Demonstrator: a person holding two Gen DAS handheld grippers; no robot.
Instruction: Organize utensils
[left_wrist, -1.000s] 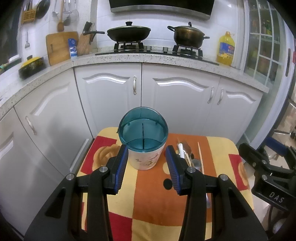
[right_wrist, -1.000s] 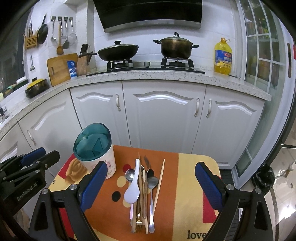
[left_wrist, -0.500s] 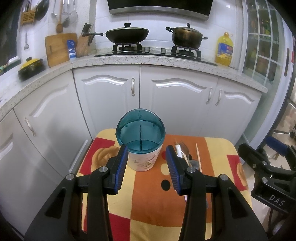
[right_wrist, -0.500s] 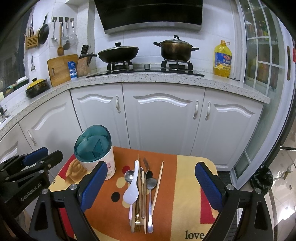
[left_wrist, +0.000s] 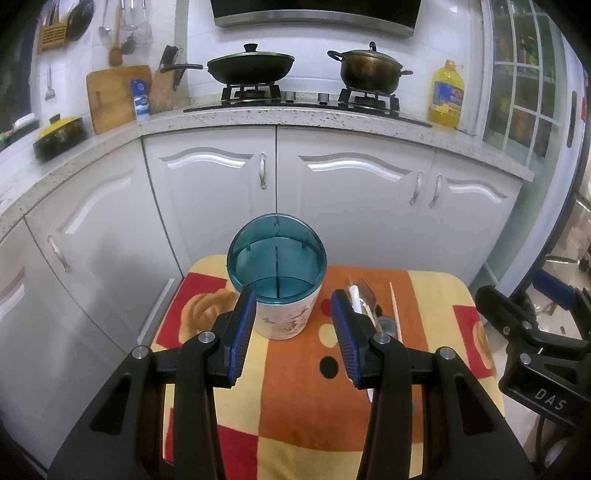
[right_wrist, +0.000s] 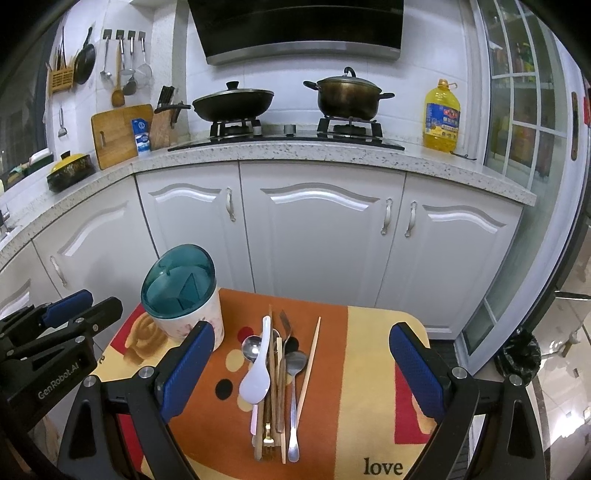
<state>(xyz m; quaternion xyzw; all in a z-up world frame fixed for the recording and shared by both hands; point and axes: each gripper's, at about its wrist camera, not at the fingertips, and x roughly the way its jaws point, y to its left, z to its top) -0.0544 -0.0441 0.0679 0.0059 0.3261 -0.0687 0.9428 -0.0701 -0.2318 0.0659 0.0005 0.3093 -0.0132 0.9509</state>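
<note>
A white utensil holder with a teal divided rim (left_wrist: 277, 273) (right_wrist: 181, 295) stands empty at the back left of a small cloth-covered table (left_wrist: 295, 406) (right_wrist: 369, 369). My left gripper (left_wrist: 293, 299) (right_wrist: 99, 301) is open, short of the holder and to its left, touching nothing. Right of the holder lies a bundle of utensils: a white spoon (right_wrist: 258, 376), metal spoons (right_wrist: 295, 362), a fork (right_wrist: 284, 325) and chopsticks (right_wrist: 310, 365). My right gripper (right_wrist: 301, 332) (left_wrist: 517, 295) hovers wide open above the bundle, with nothing between its fingers.
White cabinets (right_wrist: 317, 236) rise right behind the table. The counter above carries a stove with a wok (right_wrist: 232, 101) and a pot (right_wrist: 347, 96), plus an oil bottle (right_wrist: 441, 118). A black bag (right_wrist: 517, 358) sits on the floor at the right, by a glass door.
</note>
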